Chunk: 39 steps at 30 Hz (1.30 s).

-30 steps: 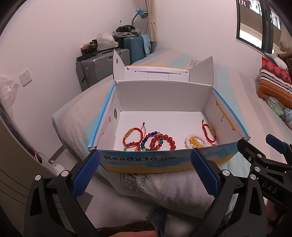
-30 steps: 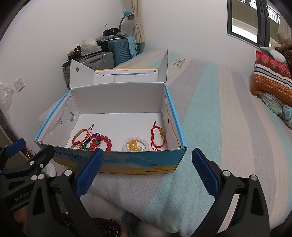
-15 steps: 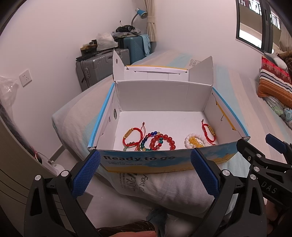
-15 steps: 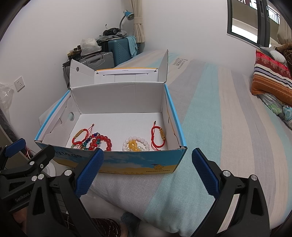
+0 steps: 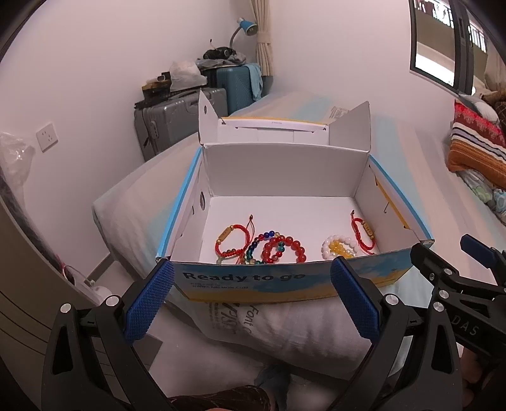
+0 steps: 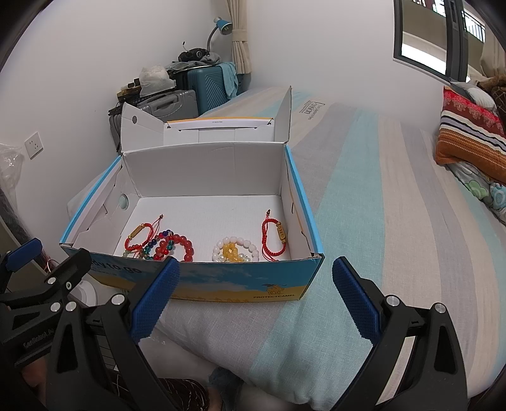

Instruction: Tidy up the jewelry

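No change over the last second: beaded and red-cord bracelets [image 5: 278, 245] resting in open blue cardboard box [image 5: 286, 279]; both grippers, left gripper [image 5: 249, 300] and right gripper [image 6: 256, 294], spread apart, empty.

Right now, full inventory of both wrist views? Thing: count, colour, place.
Box: 1, blue and yellow outside, white inside, open, on the bed.
Red cord bracelets: 2, one at the box's left end, one at its right.
Red bead bracelet: 1, left of centre, overlapping a multicoloured bead bracelet.
White bead bracelet: 1, right of centre, around or over yellow beads.
Bed: 1, striped teal, grey and cream.
Pillow: 1, striped red and orange, far right.
Suitcases: 2, grey and teal, by the wall.
Lamp: 1, blue.
Wall socket: 1, white.
Left gripper: 1, black with blue pads, open.
Right gripper: same, open.
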Each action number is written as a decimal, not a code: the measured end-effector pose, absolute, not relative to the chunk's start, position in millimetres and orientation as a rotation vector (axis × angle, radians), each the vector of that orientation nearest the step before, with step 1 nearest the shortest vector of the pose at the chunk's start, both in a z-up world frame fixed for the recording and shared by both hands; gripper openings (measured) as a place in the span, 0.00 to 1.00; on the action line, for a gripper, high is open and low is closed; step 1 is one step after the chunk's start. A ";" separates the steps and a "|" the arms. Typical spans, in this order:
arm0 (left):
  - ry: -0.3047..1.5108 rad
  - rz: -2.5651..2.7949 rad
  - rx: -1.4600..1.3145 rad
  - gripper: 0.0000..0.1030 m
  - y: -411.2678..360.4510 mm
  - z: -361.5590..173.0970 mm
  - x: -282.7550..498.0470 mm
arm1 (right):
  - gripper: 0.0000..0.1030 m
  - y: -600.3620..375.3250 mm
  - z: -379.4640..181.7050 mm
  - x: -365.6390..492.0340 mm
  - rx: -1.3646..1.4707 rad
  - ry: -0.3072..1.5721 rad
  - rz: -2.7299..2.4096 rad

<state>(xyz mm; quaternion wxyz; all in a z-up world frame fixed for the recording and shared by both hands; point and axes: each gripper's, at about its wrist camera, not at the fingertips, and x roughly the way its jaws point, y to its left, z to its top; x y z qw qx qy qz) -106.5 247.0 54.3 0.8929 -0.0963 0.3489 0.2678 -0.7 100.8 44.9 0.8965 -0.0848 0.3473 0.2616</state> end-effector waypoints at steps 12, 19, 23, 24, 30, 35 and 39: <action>0.728 0.551 -0.203 0.94 248.5 53.4 -105.8 | 0.90 100.7 44.7 -0.7 -0.175 0.719 0.542; 0.728 0.553 -0.202 0.94 248.2 53.2 -105.5 | 0.90 100.6 44.8 -0.5 -0.178 0.720 0.543; 0.729 0.552 -0.202 0.94 248.3 53.2 -105.3 | 0.90 100.2 44.7 -0.7 -0.177 0.720 0.543; 0.729 0.551 -0.201 0.94 248.3 53.2 -105.4 | 0.90 100.7 44.8 -0.5 -0.178 0.720 0.543; 0.728 0.551 -0.201 0.94 248.2 53.2 -105.6 | 0.90 100.2 44.7 -0.6 -0.179 0.719 0.544; 0.730 0.549 -0.203 0.94 248.1 53.3 -105.4 | 0.90 100.3 44.9 -0.4 -0.179 0.720 0.545; 0.731 0.549 -0.203 0.94 247.8 53.1 -105.5 | 0.90 100.0 44.7 -0.7 -0.181 0.720 0.546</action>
